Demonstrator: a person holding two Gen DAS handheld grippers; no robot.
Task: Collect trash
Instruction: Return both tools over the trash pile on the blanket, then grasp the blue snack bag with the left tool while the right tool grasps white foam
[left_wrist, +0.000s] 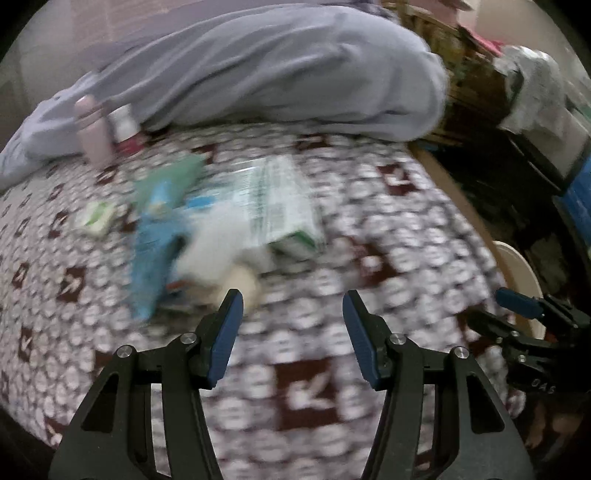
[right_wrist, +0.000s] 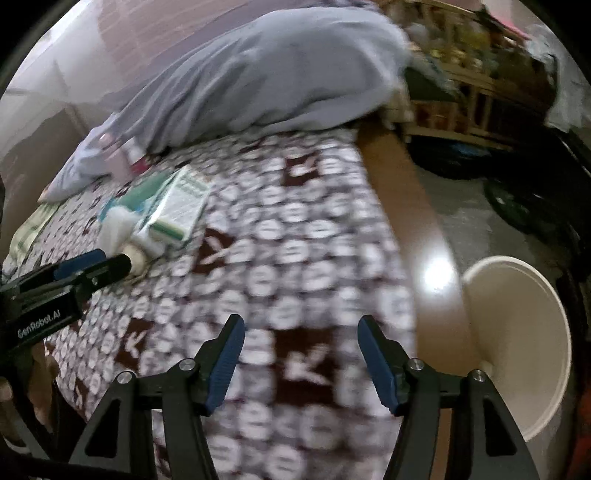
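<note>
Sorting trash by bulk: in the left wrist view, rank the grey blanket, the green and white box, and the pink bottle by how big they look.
1. grey blanket
2. green and white box
3. pink bottle

The box lies nearer the camera, so its lead over the bottle is uncertain.

The left tool has black arms, two dark blue ridged fingers and round silver screws. The right tool looks the same. White letters on the left tool's black body read "GenRobot.AI".
</note>
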